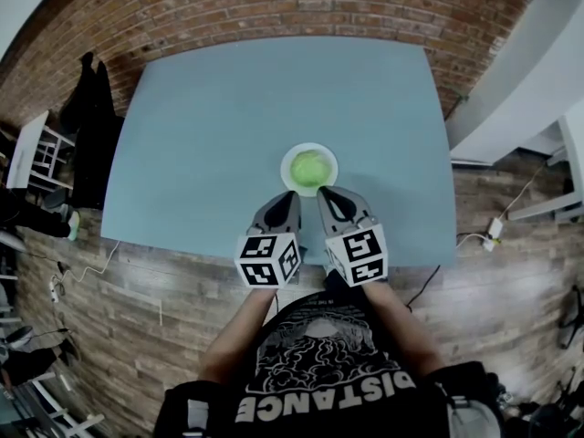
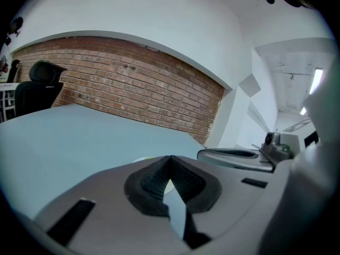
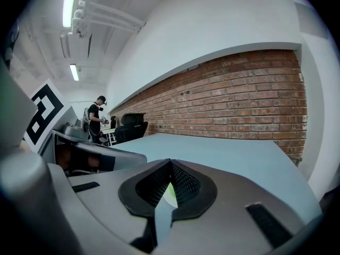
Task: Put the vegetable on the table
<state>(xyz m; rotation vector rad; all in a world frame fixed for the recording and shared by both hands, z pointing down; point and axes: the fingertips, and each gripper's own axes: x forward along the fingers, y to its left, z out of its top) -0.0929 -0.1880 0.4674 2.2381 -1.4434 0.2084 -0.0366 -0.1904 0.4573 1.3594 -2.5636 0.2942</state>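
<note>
my left tongs (image 1: pixel 292 197) and right tongs (image 1: pixel 327 193) both pinched closed, empty, centre frame, tips right by the bowl (image 1: pixel 308 146) of veg (image 1: pixel 309 167) on the counter (image 1: pixel 219 108)

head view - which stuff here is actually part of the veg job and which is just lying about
Part of the job:
- green vegetable
- white plate it sits on
- blue table
- left gripper and right gripper, both with jaws together and empty

Just lying about:
- black chair
- white shelf
- power strip on the floor
</note>
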